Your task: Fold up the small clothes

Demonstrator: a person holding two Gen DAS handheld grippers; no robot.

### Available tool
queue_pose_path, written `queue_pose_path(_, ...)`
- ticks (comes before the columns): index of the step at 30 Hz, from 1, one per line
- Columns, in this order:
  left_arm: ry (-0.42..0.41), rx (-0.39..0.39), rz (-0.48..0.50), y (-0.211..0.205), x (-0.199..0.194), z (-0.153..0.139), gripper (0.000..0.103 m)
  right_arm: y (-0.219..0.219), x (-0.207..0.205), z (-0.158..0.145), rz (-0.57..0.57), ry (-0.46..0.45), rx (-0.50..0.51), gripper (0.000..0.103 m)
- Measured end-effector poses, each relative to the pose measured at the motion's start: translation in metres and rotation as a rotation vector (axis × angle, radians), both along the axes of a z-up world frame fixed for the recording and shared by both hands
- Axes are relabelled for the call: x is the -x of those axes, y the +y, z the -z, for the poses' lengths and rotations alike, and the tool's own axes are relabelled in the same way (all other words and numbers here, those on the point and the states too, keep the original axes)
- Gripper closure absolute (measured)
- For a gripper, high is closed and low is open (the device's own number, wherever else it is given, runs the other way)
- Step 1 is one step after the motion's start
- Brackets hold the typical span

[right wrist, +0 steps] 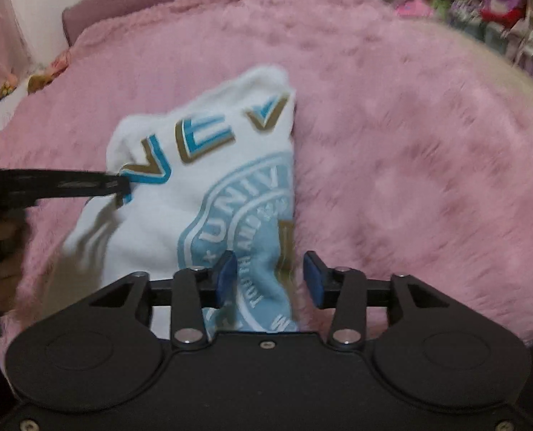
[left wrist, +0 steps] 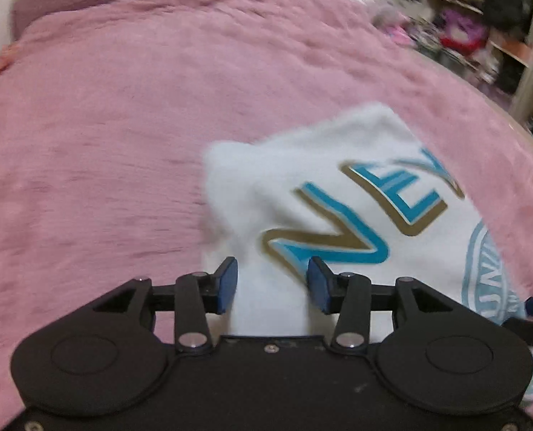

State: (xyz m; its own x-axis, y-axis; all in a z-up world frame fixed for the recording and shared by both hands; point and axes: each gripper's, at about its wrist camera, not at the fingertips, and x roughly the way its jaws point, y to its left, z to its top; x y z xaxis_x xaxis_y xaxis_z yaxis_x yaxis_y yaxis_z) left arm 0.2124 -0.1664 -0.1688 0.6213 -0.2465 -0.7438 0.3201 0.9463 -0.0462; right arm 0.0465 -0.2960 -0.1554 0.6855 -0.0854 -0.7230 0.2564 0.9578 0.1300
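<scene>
Fingers (right wrist: 0, 273) beside white shirt (right wrist: 202, 179), right-wrist view only.

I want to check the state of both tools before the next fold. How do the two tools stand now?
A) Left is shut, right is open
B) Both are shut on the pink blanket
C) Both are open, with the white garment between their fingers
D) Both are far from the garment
C: the left tool and the right tool each show a wide gap between blue pads, with the white garment lying in it.
</scene>
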Motion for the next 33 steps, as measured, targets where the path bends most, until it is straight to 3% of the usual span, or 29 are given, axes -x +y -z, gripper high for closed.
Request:
queue_pose_path(3, -0.050, -0.109, -0.106, 0.025, 0.034, -0.035, 0.058, 0.007, 0.013, -0.026, 0.029, -0.013, 0.061, 0.028)
queue_pose_path(5, -0.035, -0.130, -0.149, 0.044, 0.059, -0.053, 0.057, 0.011, 0.025, -0.045, 0.052, 0.001, 0.076, 0.028)
queue_pose_path(8, 0.004, -0.093, -0.141, 0.064, 0.100, -0.069, 0.054, 0.016, 0.046, -0.060, 0.061, 0.007, 0.043, 0.027)
queue_pose_path(11, 0.048, -0.101, -0.143, 0.063, 0.128, -0.066, 0.053, 0.029, 0.066, -0.066, 0.067, 0.022, 0.057, 0.020)
queue_pose_path(16, 0.146, -0.058, -0.118, 0.064, 0.177, -0.051, 0.053, 0.055, 0.092, -0.070, 0.043, 0.042, 0.065, 0.019)
queue_pose_path(22, 0.154, -0.104, -0.074, 0.052, 0.193, -0.055, 0.053, 0.071, 0.105, -0.079, 0.004, 0.041, 0.090, 0.019)
queue_pose_path(33, 0.140, -0.060, -0.110, 0.060, 0.192, -0.065, 0.052, 0.074, 0.111, -0.087, 0.011, 0.020, 0.086, 0.018)
